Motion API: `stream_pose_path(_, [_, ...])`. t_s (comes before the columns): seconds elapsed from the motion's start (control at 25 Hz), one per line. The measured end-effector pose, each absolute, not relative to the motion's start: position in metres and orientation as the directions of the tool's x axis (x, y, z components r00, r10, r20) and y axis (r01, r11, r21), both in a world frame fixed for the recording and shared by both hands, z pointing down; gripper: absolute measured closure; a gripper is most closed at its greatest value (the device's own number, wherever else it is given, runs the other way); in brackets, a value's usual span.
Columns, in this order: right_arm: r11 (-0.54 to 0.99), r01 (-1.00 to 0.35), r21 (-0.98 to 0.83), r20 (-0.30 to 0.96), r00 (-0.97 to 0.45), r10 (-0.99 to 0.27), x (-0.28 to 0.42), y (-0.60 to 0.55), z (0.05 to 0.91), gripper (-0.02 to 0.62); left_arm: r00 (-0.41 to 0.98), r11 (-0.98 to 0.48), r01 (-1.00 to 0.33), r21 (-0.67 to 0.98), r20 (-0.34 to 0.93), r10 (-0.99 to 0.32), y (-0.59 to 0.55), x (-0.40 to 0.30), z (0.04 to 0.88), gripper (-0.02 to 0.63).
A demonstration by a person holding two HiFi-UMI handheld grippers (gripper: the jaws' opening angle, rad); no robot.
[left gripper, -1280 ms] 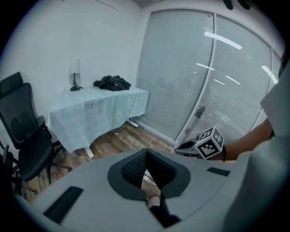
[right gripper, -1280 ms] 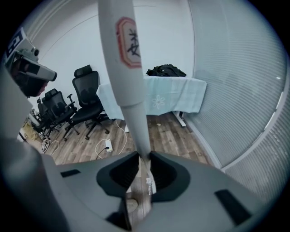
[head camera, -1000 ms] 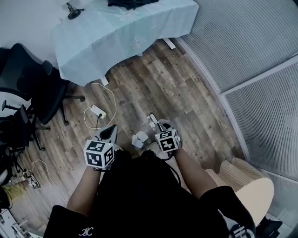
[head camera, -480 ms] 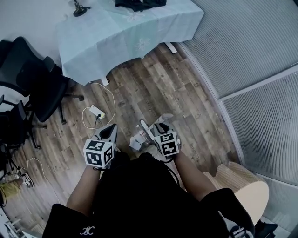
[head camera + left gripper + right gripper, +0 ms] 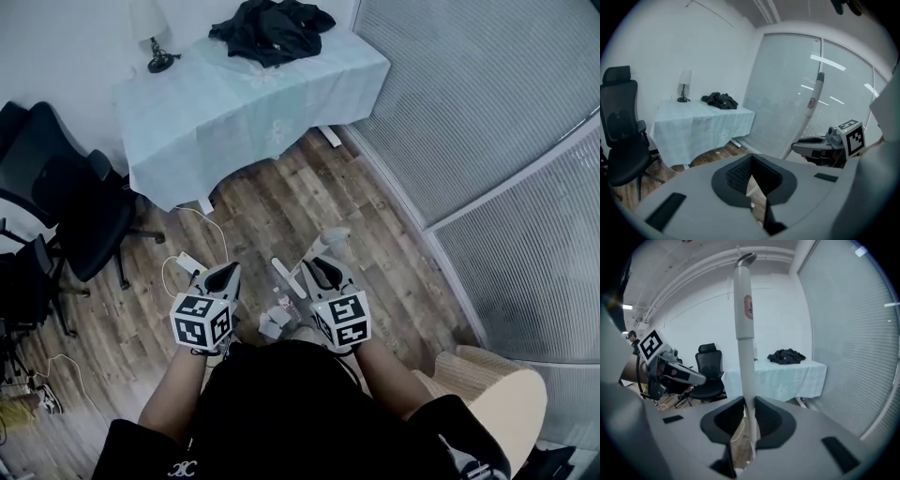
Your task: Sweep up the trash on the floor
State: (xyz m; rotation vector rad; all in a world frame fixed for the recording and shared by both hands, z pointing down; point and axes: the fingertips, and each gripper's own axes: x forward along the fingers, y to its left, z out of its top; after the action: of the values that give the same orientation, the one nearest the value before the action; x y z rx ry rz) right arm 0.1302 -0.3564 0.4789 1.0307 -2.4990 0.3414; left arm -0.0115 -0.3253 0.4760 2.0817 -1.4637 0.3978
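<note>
Right gripper [image 5: 749,417] is clamped on the handle [image 5: 743,329], which swung up closer to vertical over the last 1 s. Left gripper [image 5: 751,172] is closed, empty. Trash [image 5: 271,327] sits on the floor [image 5: 281,202] between both grippers, looks unswept.

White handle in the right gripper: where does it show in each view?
Head view: white handle at centre, above the right gripper.
Left gripper view: white handle right of centre, leaning.
Right gripper view: white handle upright mid-frame, clamped between jaws.
Shared landmark: blue-clothed table.
</note>
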Motion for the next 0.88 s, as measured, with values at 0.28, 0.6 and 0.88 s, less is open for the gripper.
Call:
stream_pose_path(0.28, [0.672, -0.741, -0.021, 0.248, -0.655, -0.714, 0.117, -0.373, 0.372, 0.512, 0.388, -0.32, -0.919, 0.228, 0.401, -0.83, -0.346, -0.024, 0.414, 0.611])
stream_pose_path(0.6, [0.614, -0.788, -0.044, 0.091, -0.615, -0.783, 0.123, -0.39, 0.284, 0.514, 0.422, -0.387, -0.904, 0.18, 0.243, -0.874, -0.365, -0.015, 0.345, 0.611])
stream_pose_path(0.88, [0.622, -0.782, -0.038, 0.075, -0.623, -0.779, 0.121, -0.392, 0.262, 0.515, 0.449, -0.422, -0.891, 0.168, 0.182, -0.875, -0.376, 0.0, 0.318, 0.611])
